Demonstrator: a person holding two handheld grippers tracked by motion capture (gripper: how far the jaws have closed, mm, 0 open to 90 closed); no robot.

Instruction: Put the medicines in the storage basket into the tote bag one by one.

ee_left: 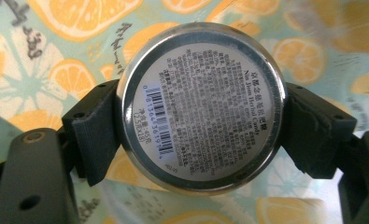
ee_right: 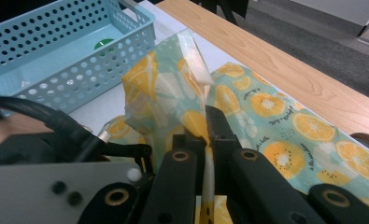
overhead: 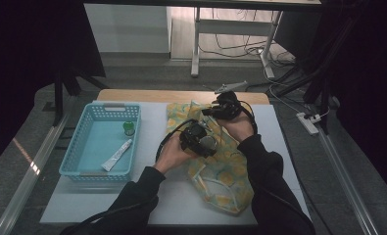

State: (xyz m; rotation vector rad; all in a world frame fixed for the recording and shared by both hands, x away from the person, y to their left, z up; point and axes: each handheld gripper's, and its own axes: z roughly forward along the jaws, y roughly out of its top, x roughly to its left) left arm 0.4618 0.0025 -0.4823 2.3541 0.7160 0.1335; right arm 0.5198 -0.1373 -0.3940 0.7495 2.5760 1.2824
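A person at a white-topped table [overhead: 171, 205] worked two hand-held grippers over a lemon-print plastic bag [overhead: 225, 181] lying right of centre. The left gripper [ee_left: 198, 126] had its jaws clamped on the rim of a round metal candy tin [ee_left: 200, 106], label and barcode facing the camera, held just above the bag. The right gripper [ee_right: 205, 140] had its jaws pinched shut on the bag's upturned far edge [ee_right: 173, 88]. To the left stood a pale blue basket [overhead: 83, 139] containing a white tube [overhead: 116, 155] and a small green-capped item [overhead: 129, 128].
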